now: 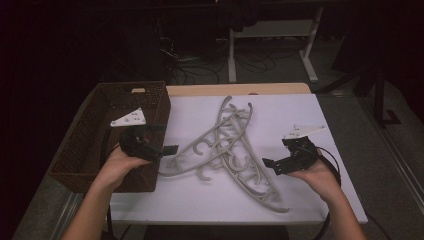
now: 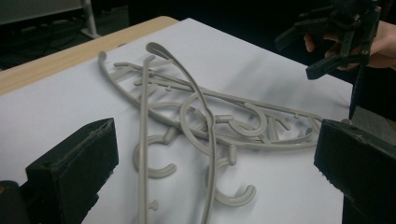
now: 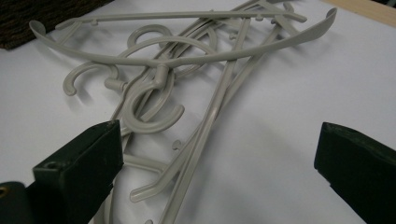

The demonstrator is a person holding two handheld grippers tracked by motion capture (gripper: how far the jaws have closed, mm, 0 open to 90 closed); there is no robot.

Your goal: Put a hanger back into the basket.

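A tangle of several grey plastic hangers (image 1: 225,145) lies across the middle of the white tabletop (image 1: 300,110). My left gripper (image 1: 162,140) hovers at the tangle's left end, beside the basket, jaws wide apart and empty. In the left gripper view the hangers (image 2: 201,116) lie ahead between and beyond the open left gripper (image 2: 215,140). My right gripper (image 1: 277,155) hangs just right of the pile, also open and holding nothing. Its own view looks over the hooks and bars of the hangers (image 3: 187,56) past the right gripper (image 3: 219,144).
A dark brown woven basket (image 1: 100,182) stands at the table's left edge; its corner (image 3: 37,18) appears in the right gripper view. A wooden strip (image 1: 240,89) runs along the far edge. Behind are a dark floor, cables and white table legs (image 1: 232,55).
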